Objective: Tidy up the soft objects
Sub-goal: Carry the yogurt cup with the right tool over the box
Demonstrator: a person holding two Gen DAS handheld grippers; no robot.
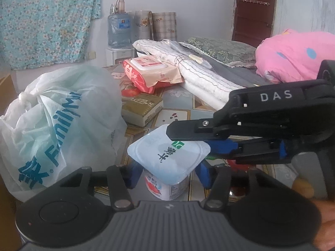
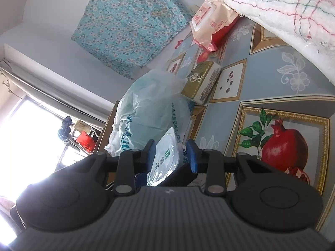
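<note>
- Yogurt cup (image 1: 167, 163): stands upright on the patterned table (image 1: 180, 102), foil lid up, lid tipped a little toward my left camera. Its long axis runs bottom to top, near vertical. The lid's print reads upside down from my left side.
- The cup sits at the near part of the table, just right of the tied white plastic bag (image 1: 56, 121), in front of the olive box (image 1: 142, 108).
- My left tongs (image 1: 167, 174): part open, blue pads (image 1: 133, 173) on either side of the cup body below the lid rim. The left pad looks to be against the cup wall; the right pad's contact I cannot tell. So a grip I cannot confirm.
- My right tongs (image 1: 201, 144) come in from the right, rolled on their side, one finger above the lid's right edge and one below it. In the right wrist view the lid edge lies between the two blue pads (image 2: 191, 154), closer to the left one, with a gap to the right one. Jaws narrow but not pressing that I can see.
- Further back: red wipes pack (image 1: 150, 71), folded white quilt (image 1: 188, 67), pink bedding (image 1: 293, 54) at far right.
- Turquoise floral cloth (image 1: 46, 18) hangs on the wall behind the bag.
</note>
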